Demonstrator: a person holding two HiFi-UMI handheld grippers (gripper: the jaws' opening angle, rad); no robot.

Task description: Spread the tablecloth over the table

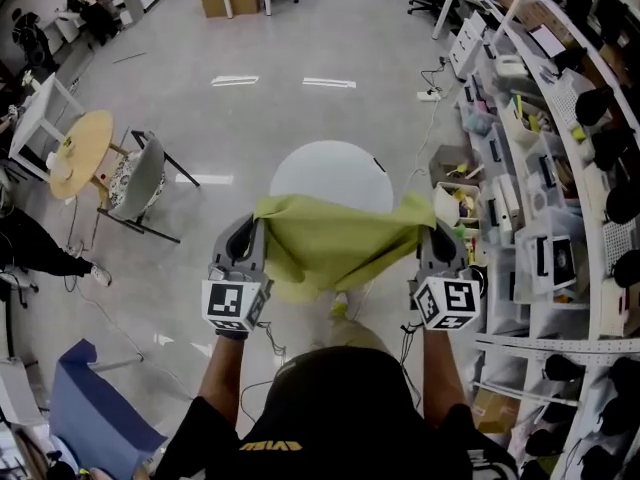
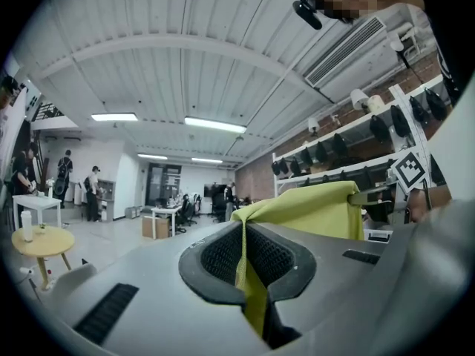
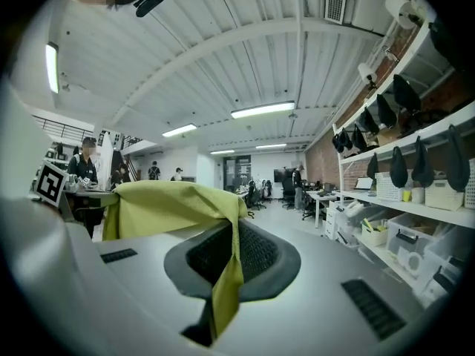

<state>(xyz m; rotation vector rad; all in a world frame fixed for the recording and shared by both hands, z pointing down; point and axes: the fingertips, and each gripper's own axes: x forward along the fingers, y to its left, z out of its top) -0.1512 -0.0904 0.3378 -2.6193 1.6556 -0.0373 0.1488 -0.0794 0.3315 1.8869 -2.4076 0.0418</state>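
Tablecloth (image 1: 330, 243), yellow-green, hangs stretched in the air above the near edge of the round white table (image 1: 320, 168). Left gripper (image 1: 256, 230) and right gripper (image 1: 424, 230) each have their jaws closed tight on one upper corner of it.

Open floor (image 1: 280, 118) surrounds the round table (image 1: 330, 163); shelving (image 1: 560, 168) crowds its right side.

Glossy grey floor (image 1: 300, 128); a round wooden table (image 1: 80, 153) and a grey chair (image 1: 140, 178) near its left edge, cluttered white shelving (image 1: 560, 218) along its right edge, strip lights (image 2: 215, 124) overhead.
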